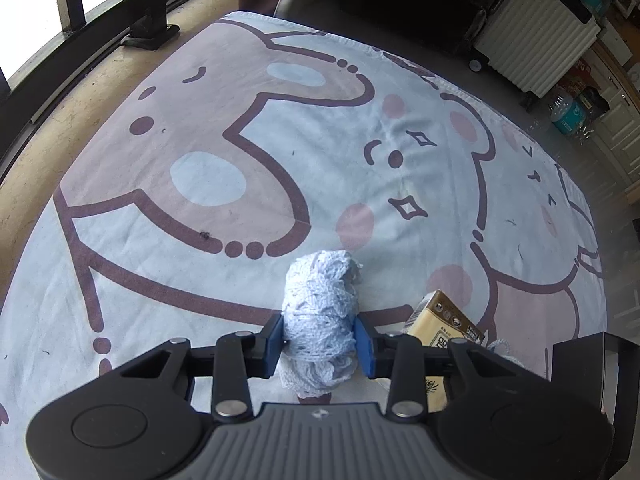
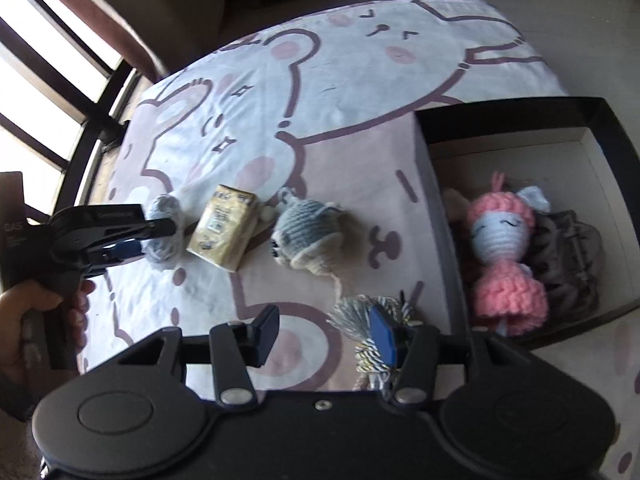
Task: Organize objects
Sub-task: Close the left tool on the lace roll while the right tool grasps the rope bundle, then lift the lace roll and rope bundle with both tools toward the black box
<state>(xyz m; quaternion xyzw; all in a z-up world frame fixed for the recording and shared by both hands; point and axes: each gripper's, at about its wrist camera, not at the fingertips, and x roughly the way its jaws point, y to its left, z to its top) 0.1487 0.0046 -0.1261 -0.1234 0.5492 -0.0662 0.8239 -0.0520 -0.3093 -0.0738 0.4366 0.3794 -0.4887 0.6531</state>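
My left gripper (image 1: 320, 341) is shut on a pale blue ball of yarn (image 1: 320, 292), its blue pads pressing both sides. The right wrist view shows the same left gripper (image 2: 160, 234) and yarn (image 2: 164, 208) at the left, held by a person's hand (image 2: 24, 312). My right gripper (image 2: 325, 336) is open above the blanket, with nothing between its fingers. A grey-and-white striped tassel (image 2: 360, 314) lies by its right finger. A gold carton (image 2: 222, 232) (image 1: 444, 320) and a grey knitted toy (image 2: 304, 236) lie on the blanket. A black box (image 2: 520, 112) holds a pink knitted doll (image 2: 504, 248) and a dark brown item (image 2: 568, 248).
A cartoon-bear blanket (image 1: 200, 120) covers the surface. The black box's corner (image 1: 592, 360) shows at the right of the left wrist view. Beyond the blanket stand a white ribbed suitcase (image 1: 536, 40), a water bottle (image 1: 568, 112) and a dark window railing (image 1: 72, 0).
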